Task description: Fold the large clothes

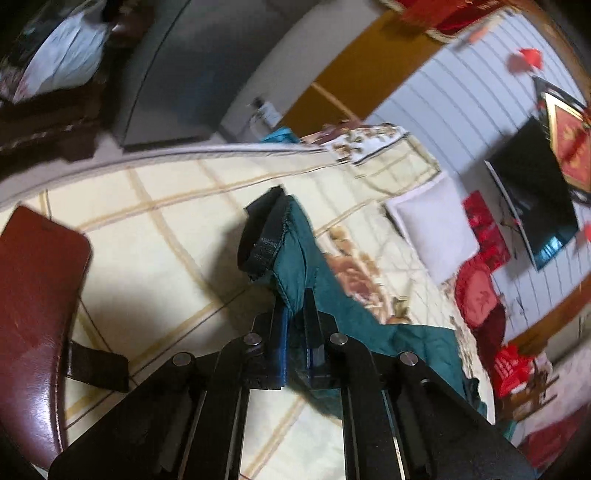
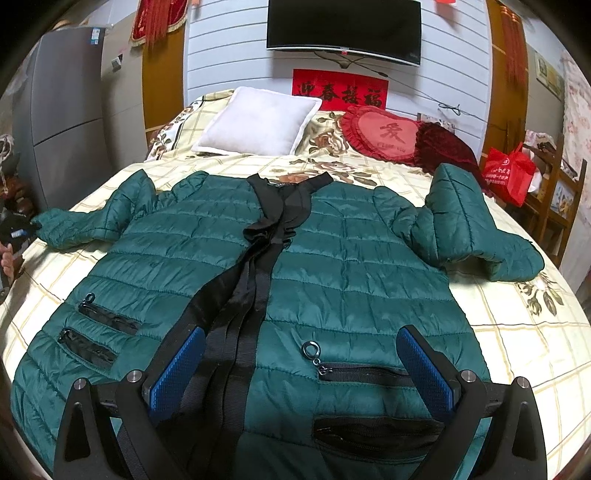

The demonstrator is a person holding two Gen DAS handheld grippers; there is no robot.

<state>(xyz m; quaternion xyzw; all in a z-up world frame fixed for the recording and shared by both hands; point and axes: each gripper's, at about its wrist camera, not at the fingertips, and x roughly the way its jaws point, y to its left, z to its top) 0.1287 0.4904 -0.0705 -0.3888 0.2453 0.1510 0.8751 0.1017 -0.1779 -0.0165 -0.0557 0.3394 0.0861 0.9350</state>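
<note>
The green quilted jacket (image 2: 332,251) is lying face up and spread flat across the bed (image 2: 517,332), its black-lined front placket (image 2: 255,266) running down the middle and its collar pointing toward the white pillow (image 2: 258,122) at the head of the bed. Seen from the right wrist, one sleeve is stretching off the jacket toward the bed edge near the grey cabinet (image 2: 66,110), while the other sleeve (image 2: 461,221) is lying bent on the opposite side of the jacket, just below the red heart cushion (image 2: 384,133). The left claw (image 1: 295,317) is pinching a fold of the sleeve cuff (image 1: 284,251), its blue pads pressing together on the green fabric and the black cuff lining curling above them, lifted off the bedspread. The right claw (image 2: 303,365) is hovering over the jacket's lower hem with its blue pads standing wide apart, nothing between them but the zip pocket (image 2: 365,373) and placket below. A television (image 2: 343,29) is hanging on the wall beyond the jacket's collar.
</note>
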